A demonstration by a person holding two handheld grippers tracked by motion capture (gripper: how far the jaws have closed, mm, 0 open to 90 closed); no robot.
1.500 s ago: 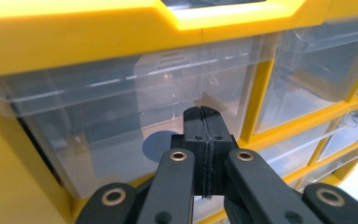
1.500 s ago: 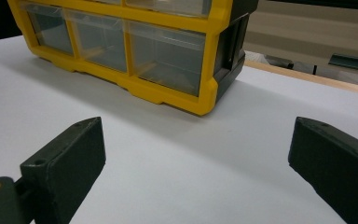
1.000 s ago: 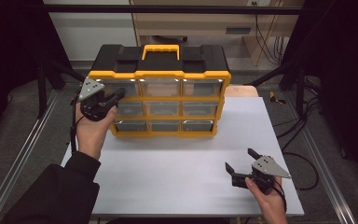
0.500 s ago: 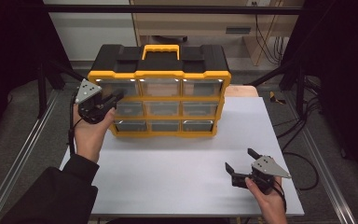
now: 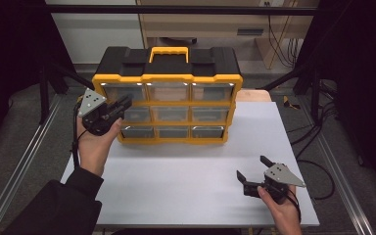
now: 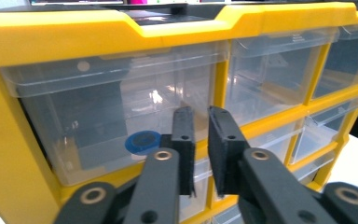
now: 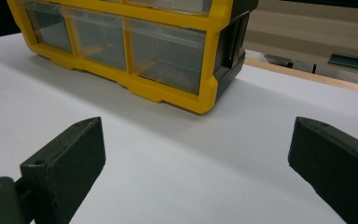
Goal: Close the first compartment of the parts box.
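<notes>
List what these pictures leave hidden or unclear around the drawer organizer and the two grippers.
- Blue round item in the top-left drawer: blurred by clear plastic, left gripper view; identity unclear.
- Drawer organizer: right gripper view cuts off its upper rows.
- Left gripper: whether the jaws touch the drawer front is unclear.

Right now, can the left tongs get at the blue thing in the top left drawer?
Probably not yet. The left tongs sit right at that drawer, but its clear front is closed between them and the blue thing.

High view: above near edge, looks fwd/down toward 12 o'clock. Left gripper view: close on organizer (image 6: 121,70) front. Right gripper view: low, probably farther back. All share organizer.
</notes>
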